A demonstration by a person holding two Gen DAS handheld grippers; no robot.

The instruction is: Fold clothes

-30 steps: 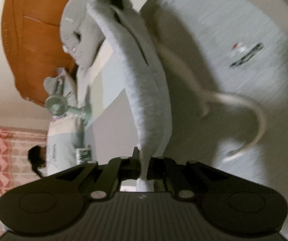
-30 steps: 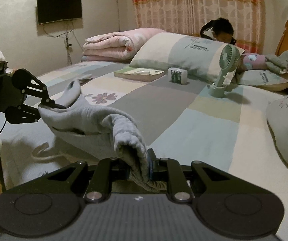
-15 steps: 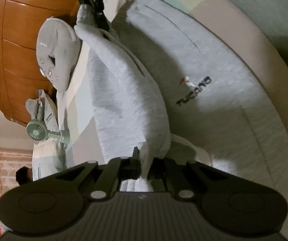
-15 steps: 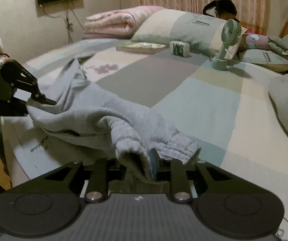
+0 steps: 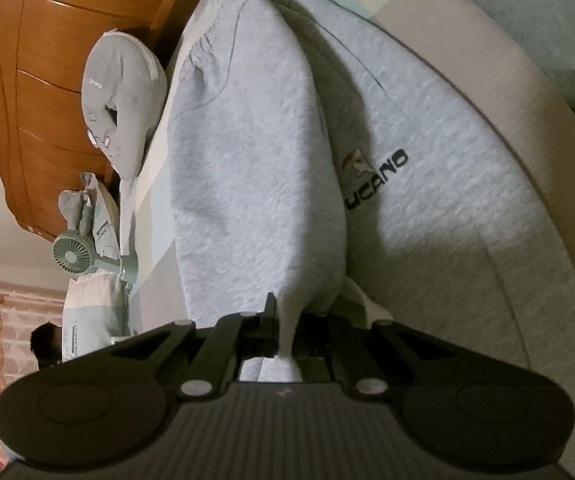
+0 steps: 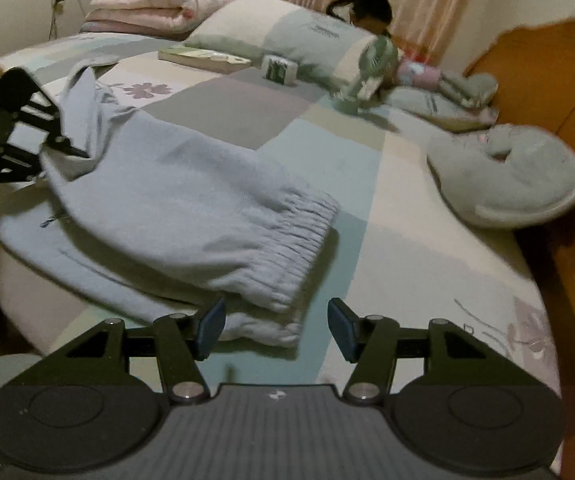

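Note:
A light grey sweatshirt (image 6: 175, 200) lies on the patchwork bed, one sleeve folded across its body with the ribbed cuff (image 6: 299, 236) toward me. In the left wrist view the same sweatshirt (image 5: 255, 160) shows a dark printed logo (image 5: 375, 168). My left gripper (image 5: 287, 332) is shut on a fold of the grey cloth; it also shows at the left of the right wrist view as the left gripper (image 6: 51, 140). My right gripper (image 6: 275, 328) is opening just short of the cuff, and its pads touch nothing.
A grey plush cushion (image 6: 507, 176) lies at the right by the orange wooden headboard (image 6: 559, 100). Farther back stand a green desk fan (image 6: 367, 68), a small box (image 6: 279, 68), a book (image 6: 203, 56), pillows and folded pink blankets (image 6: 155, 4). A person (image 6: 363, 8) sits behind the pillows.
My right gripper let go of the sleeve cuff, which now lies flat on the sweatshirt, and drew back from it. The left gripper sank slightly, still holding the cloth.

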